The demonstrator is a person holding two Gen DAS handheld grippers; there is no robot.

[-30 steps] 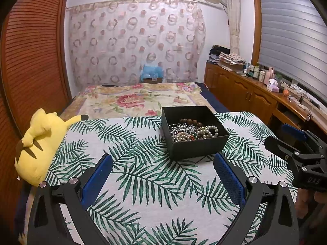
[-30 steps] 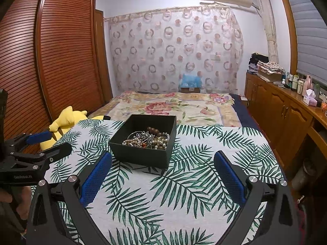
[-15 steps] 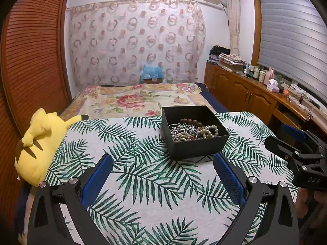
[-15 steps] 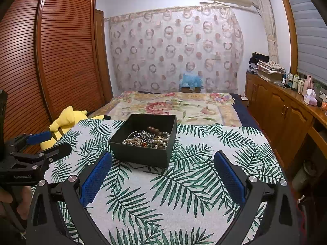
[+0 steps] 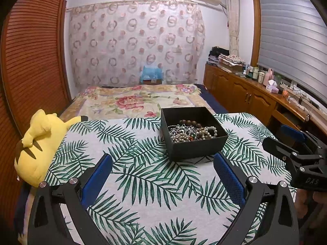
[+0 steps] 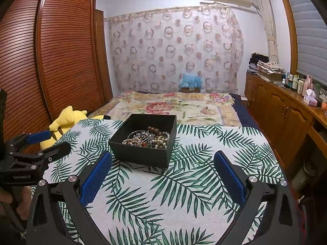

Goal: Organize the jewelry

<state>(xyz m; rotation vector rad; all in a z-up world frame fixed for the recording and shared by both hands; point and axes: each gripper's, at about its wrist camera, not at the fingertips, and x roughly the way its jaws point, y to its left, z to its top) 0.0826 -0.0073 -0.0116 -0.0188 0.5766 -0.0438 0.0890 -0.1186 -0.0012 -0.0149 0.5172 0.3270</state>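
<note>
- Left wrist view: left gripper (image 5: 162, 169) fingers spread wide, nothing between them.
- Black box (image 5: 194, 140) sits on the leaf-print bench (image 5: 143, 183), just ahead of the right finger's tip (image 5: 219, 159), apart from it.
- Jewelry (image 5: 192, 132), beads and chains in a tangled heap, lies inside the box.
- Right gripper (image 5: 286, 140) shows at the right edge, beside the box, not touching.
- Right wrist view: right gripper (image 6: 162, 169) fingers also wide apart, empty.
- Box (image 6: 143, 153) lies ahead of the gap, nearer the left finger (image 6: 96, 177).
- Yellow plush (image 5: 38, 143) lies far left on the bench edge.
</note>
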